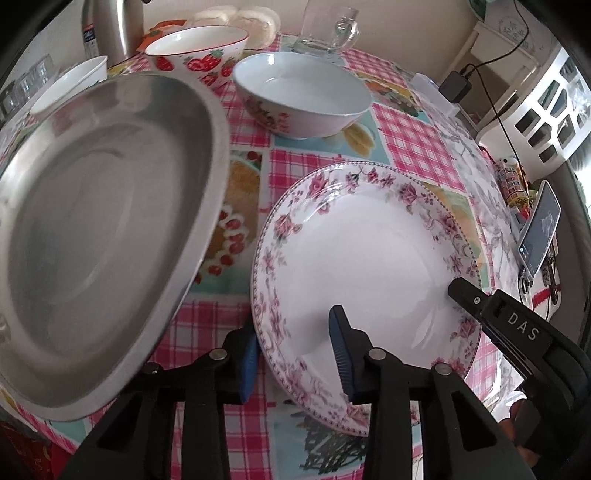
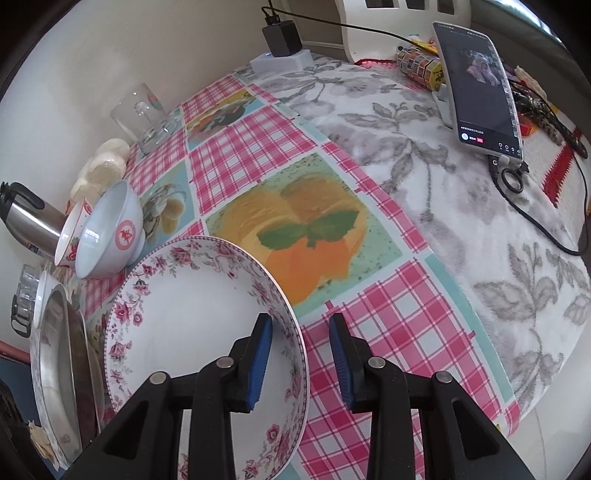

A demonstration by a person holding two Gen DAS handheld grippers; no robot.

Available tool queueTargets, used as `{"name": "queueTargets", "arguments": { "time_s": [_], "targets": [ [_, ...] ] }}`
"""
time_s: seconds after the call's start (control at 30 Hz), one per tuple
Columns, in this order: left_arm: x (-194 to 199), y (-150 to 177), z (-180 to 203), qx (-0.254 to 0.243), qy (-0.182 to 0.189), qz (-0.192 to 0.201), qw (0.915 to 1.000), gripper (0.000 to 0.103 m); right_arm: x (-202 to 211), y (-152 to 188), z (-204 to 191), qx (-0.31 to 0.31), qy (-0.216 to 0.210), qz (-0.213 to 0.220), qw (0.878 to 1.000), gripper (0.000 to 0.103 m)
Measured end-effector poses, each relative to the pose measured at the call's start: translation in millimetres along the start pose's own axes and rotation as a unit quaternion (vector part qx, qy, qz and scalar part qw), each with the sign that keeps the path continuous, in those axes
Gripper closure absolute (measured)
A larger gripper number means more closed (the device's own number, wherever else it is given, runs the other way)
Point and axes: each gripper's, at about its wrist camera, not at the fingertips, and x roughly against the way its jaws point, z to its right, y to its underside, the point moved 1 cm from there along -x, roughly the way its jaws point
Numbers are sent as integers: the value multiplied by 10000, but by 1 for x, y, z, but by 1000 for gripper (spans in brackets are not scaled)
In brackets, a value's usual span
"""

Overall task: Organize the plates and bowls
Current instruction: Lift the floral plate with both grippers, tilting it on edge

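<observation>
A white plate with a pink floral rim lies tilted on the checked tablecloth. My left gripper is open with its fingers either side of the plate's near rim. My right gripper is open and straddles the plate's right rim; it also shows in the left wrist view. A steel dish stands to the left. A pale blue bowl and a strawberry bowl sit behind.
A glass mug, a steel flask, a white cup and buns stand at the back. A phone on a stand with cables sits on the grey floral cloth to the right.
</observation>
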Motion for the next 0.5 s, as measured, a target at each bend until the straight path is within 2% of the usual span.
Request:
{"name": "queueTargets", "arguments": {
  "time_s": [0.27,0.5],
  "targets": [
    [-6,-7,3,43,65,49,10000,75,0,-3,12,-215,-204,79,9995,70],
    [-8,-11,5,72,169,66,9998,76,-2,-6,25,-527,-587,146,9968,76]
  ]
}}
